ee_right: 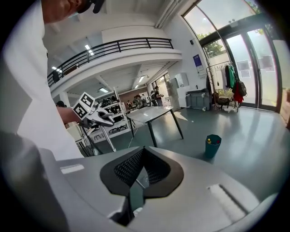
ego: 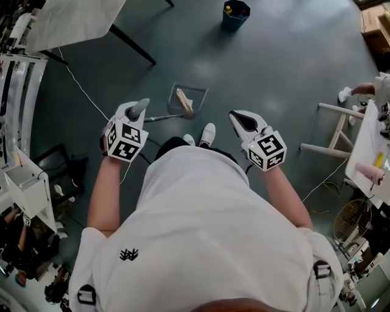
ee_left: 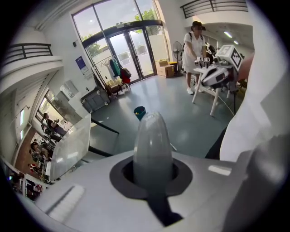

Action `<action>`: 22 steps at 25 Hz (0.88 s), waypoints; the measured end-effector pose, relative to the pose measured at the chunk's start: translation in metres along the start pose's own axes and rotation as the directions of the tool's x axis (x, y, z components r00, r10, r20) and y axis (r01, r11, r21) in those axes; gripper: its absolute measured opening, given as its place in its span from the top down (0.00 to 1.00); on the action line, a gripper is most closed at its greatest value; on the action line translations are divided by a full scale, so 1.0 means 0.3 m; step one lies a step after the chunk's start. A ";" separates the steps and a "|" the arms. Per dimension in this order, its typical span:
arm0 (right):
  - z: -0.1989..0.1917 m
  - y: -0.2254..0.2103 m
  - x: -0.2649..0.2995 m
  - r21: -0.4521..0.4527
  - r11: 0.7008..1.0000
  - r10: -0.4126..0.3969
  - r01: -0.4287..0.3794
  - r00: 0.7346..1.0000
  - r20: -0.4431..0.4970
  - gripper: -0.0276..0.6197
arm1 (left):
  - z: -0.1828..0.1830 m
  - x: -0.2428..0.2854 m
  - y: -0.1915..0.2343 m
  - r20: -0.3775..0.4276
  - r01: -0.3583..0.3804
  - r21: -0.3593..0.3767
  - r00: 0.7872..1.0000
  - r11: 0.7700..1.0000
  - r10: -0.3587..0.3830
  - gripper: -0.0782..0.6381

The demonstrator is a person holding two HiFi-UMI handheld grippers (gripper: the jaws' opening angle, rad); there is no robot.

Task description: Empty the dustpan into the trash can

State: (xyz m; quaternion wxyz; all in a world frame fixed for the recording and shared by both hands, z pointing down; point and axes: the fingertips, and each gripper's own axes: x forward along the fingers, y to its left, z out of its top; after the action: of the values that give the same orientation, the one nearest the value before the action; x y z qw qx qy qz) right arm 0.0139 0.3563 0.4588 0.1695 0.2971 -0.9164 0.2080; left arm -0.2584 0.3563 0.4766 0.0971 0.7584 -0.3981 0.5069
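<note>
The grey dustpan [ego: 188,99] rests on the floor ahead of my feet, with a tan piece of debris [ego: 184,102] lying in it. Its thin long handle [ego: 164,117] runs back to a rounded grey grip [ee_left: 152,140]. My left gripper [ego: 135,113] is shut on that grip, whose tip sticks out past the jaws. My right gripper [ego: 242,122] hovers at the same height to the right, shut and holding nothing. The dark teal trash can [ego: 236,14] stands well beyond the dustpan; the trash can [ee_right: 212,145] has small coloured items inside.
A white-topped table with black legs [ego: 73,19] stands at the far left. A white frame stand [ego: 332,130] and a workbench are on the right, with another person's foot [ego: 346,94] there. Cables [ego: 82,91] cross the floor. Cardboard boxes [ego: 373,25] sit far right.
</note>
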 end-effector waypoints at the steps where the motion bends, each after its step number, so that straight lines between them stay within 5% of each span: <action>1: -0.003 -0.019 0.002 0.007 1.000 -0.001 0.001 1.000 0.003 0.96 | 0.026 0.003 0.015 0.003 -0.003 0.006 1.000 1.000 0.003 0.81; 7: 0.017 -0.127 -0.007 0.046 0.997 -0.058 0.056 0.997 0.041 0.95 | 0.147 0.049 0.083 0.019 0.017 0.035 1.000 0.999 -0.018 0.81; 14: 0.063 -0.259 0.089 0.110 0.981 -0.164 0.157 0.985 0.053 0.82 | 0.286 0.196 0.267 0.050 0.056 0.120 0.997 0.991 -0.062 0.81; 22: 0.273 -0.426 0.259 0.137 0.943 -0.310 0.303 0.950 0.033 0.83 | 0.493 0.362 0.544 0.110 0.150 0.240 0.977 0.959 -0.181 0.81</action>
State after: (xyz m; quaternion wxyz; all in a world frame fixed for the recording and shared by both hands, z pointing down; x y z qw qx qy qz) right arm 0.0176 0.1858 0.4582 0.1554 0.4518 -0.8478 0.2302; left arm -0.2524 0.1115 0.4577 0.0242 0.8268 -0.2771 0.4889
